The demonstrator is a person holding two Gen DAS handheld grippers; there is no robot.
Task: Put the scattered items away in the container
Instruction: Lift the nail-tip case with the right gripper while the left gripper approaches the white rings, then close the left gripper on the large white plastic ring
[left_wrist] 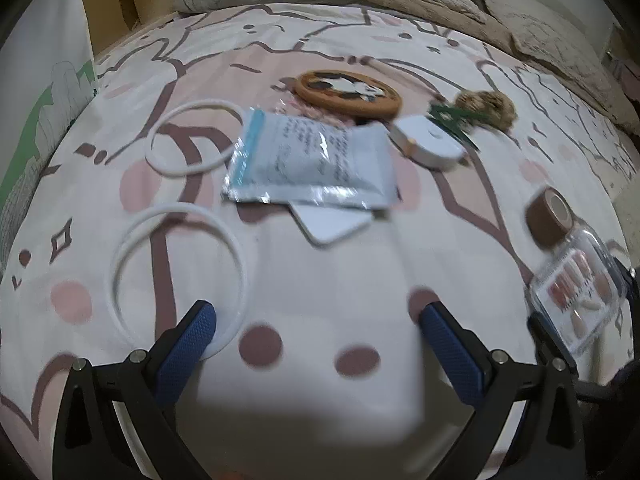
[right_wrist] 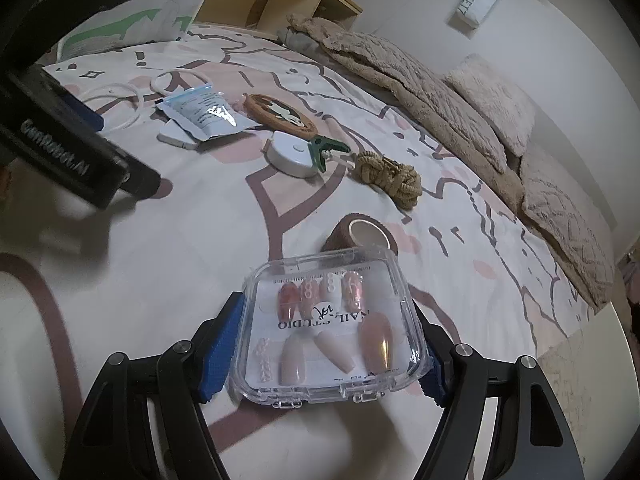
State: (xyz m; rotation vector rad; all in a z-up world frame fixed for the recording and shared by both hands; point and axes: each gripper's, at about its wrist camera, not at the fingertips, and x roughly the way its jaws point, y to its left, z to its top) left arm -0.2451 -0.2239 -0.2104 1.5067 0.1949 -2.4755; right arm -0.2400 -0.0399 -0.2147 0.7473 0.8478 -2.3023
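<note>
**Mia:** While the right tongs (right_wrist: 326, 344) hug the clear square plastic box of pink fake nails (right_wrist: 332, 330), what are the other ones doing?

**Ben:** The left tongs (left_wrist: 316, 332) are wide open with nothing in them. Only bedsheet shows between the blue pads.

**Mia:** Where is the box?

**Ben:** Low over the pink and white patterned bed (right_wrist: 200, 248), one blue pad on each side of it, near the bed's front right part. I think it is lifted a little, but that is hard to tell.

**Mia:** What is closest to the empty tongs?

**Ben:** The big white thin ring (left_wrist: 178, 276). It lies flat, just ahead and to the left, and its near edge reaches the left pad. Past it is a smaller white ring (left_wrist: 192, 138). Straight ahead is the shiny silver and blue foil packet (left_wrist: 310, 160), lying on a white flat card (left_wrist: 332, 226). Its long side runs left to right.

**Mia:** So which hand goes for them?

**Ben:** The left one. It is nearer, and the right one is busy.

**Mia:** Is there room?

**Ben:** Yes, bare sheet lies between the tongs and the packet. The brown tape roll (right_wrist: 360, 234) sits just behind the nail box, so that side is tighter. I see no bin or basket in either view.
</note>
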